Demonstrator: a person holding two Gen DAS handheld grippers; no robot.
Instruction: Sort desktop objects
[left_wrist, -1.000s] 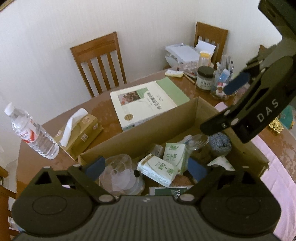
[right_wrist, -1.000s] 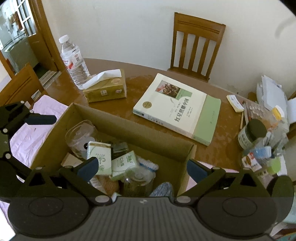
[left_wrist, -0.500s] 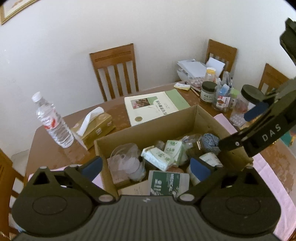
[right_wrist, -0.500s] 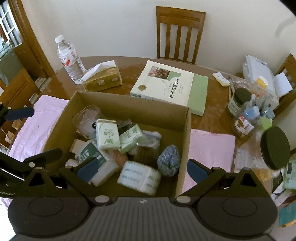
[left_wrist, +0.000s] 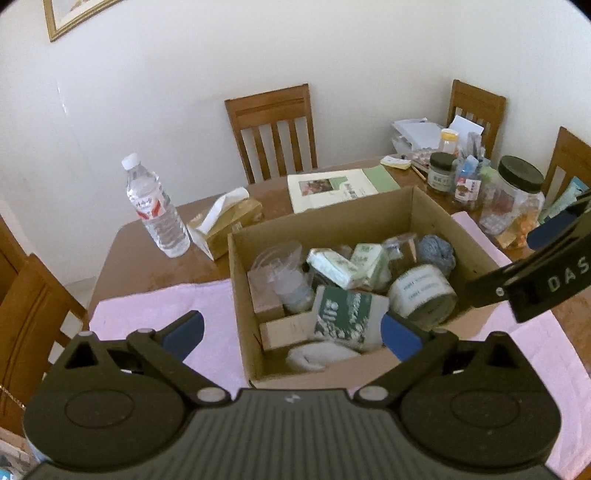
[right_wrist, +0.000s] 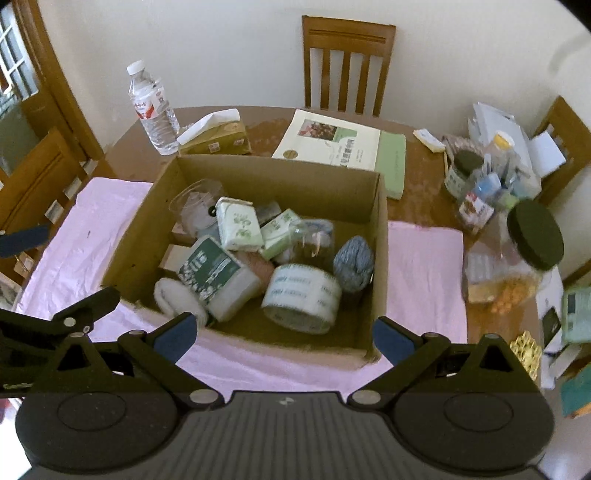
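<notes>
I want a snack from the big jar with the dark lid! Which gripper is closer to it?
Right. The right gripper hangs by the end of the cardboard box nearest the big jar; the left gripper is toward the box's other end.

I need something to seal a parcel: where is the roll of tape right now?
The roll of tape lies on its side in the cardboard box, near its front right corner in the right wrist view, between the blue-grey yarn ball and the green-labelled packet.
</notes>
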